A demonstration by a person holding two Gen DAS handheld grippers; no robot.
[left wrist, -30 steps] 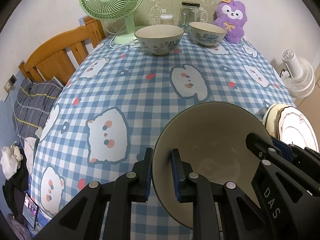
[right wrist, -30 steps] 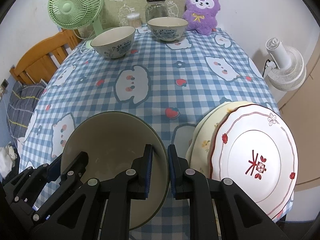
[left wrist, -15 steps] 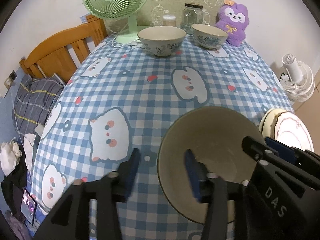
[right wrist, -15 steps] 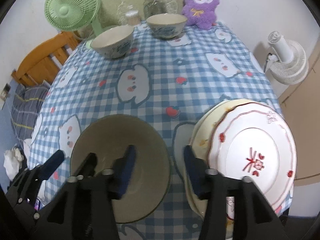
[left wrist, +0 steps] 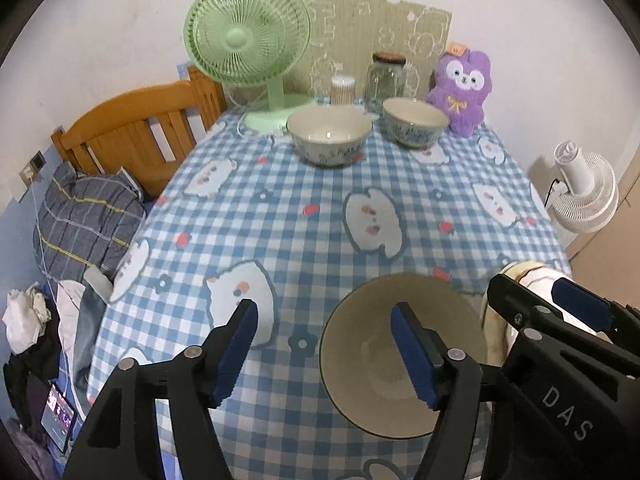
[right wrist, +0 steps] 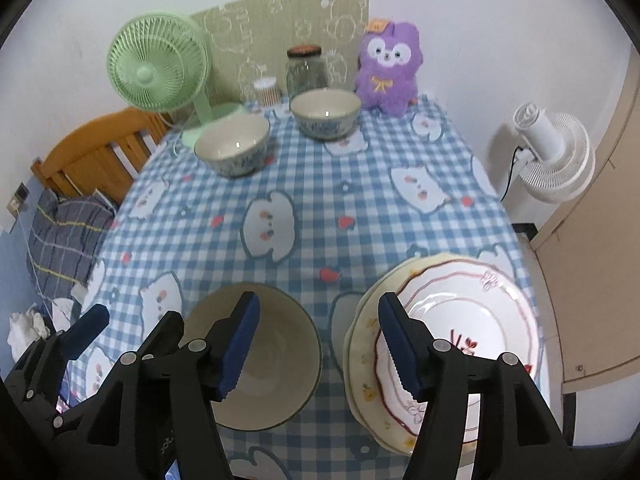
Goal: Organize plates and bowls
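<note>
Both my left gripper [left wrist: 324, 344] and right gripper [right wrist: 318, 340] had just spread, released, above the big bowl [left wrist: 372, 392] low in frame, so I judged lifting straight clear best.

Black hand-held gripper [left wrist: 324, 346], blue ribbed pads [left wrist: 414, 354], silver screws, white "DAS" lettering

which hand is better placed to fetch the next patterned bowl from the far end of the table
Left, probably. Both claws are open and empty; the nearer far bowl stands toward the left, straighter ahead of the left claw than the right claw.
</note>
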